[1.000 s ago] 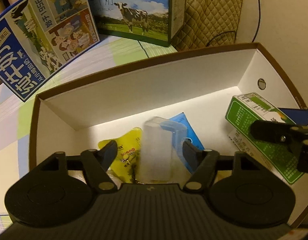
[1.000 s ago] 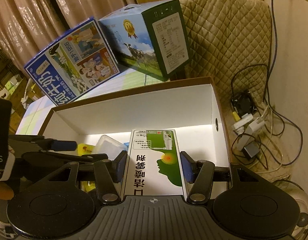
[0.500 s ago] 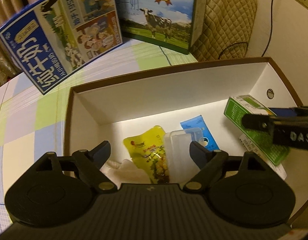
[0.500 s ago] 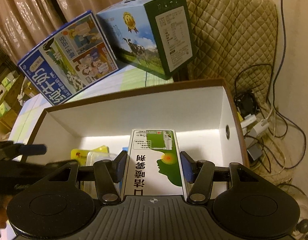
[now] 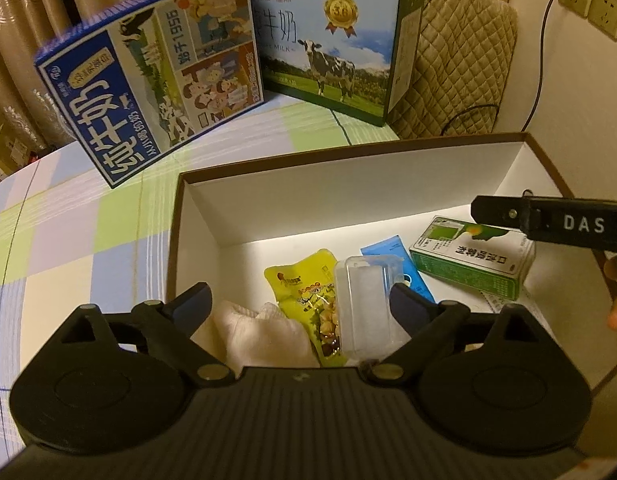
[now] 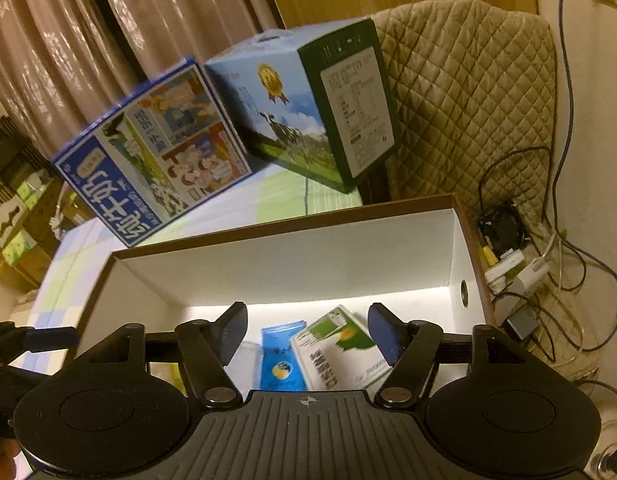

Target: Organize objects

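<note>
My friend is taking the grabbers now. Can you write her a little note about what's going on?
Left gripper: open, holding nothing, above the left part of the brown box.
Right gripper: open, holding nothing, above the right part.
Inside the box: green carton lying at the right, blue packet beside it, clear plastic case, yellow snack pouch, white cloth.
Done: these five are in the box.
Left: the two big milk cartons stand on the table behind the box; I can't tell whether they need moving.

Both grippers are matt black with round discs, ribbed housings and brass-coloured screws. The left gripper [image 5: 300, 300] and right gripper [image 6: 307, 330] carry dark blue finger pads [image 5: 404, 300]. White letters "DAS" mark the right one's side
</note>
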{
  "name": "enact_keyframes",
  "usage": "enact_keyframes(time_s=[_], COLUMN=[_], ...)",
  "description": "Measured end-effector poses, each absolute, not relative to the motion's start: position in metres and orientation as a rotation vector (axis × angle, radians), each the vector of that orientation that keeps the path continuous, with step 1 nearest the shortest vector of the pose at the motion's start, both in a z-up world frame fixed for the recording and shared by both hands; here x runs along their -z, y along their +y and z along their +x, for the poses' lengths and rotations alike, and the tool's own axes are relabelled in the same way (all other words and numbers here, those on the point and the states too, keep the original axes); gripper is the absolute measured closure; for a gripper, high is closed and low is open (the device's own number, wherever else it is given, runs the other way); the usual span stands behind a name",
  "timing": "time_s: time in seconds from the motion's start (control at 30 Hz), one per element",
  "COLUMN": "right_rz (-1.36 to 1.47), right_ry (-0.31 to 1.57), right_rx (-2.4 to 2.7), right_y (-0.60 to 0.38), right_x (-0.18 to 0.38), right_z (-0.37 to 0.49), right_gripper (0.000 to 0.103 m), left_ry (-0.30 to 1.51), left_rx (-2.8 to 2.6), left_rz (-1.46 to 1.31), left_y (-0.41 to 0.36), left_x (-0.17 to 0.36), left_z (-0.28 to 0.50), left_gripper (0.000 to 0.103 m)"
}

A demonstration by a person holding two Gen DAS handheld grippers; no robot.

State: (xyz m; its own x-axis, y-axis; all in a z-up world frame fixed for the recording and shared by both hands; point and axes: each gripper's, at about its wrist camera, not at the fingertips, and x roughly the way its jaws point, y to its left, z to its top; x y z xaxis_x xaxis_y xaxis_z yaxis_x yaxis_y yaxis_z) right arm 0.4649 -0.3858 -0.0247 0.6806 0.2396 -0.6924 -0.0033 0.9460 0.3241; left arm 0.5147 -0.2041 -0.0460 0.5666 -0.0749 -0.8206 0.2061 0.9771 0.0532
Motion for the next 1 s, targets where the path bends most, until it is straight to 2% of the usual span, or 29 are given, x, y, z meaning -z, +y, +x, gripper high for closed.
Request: enact_keyframes(time_s=[0.43, 1.0], right_rz=[0.322, 0.26], right_ry=[0.775, 0.848], right_rx=[-0.094, -0.12], right_y=[-0.373, -0.263], right_x=[-0.007, -0.012], right_z=[0.373, 0.277], right_gripper=[0.033, 0.033], left_ry=[0.887, 0.871], left_rx=[0.157, 0.127], left_rz=[0.051, 0.016], left_y=[-0.158, -0.053], left_x=[0.014, 0.003], left_z=[0.45, 0.34], left_gripper=[0.005, 0.004])
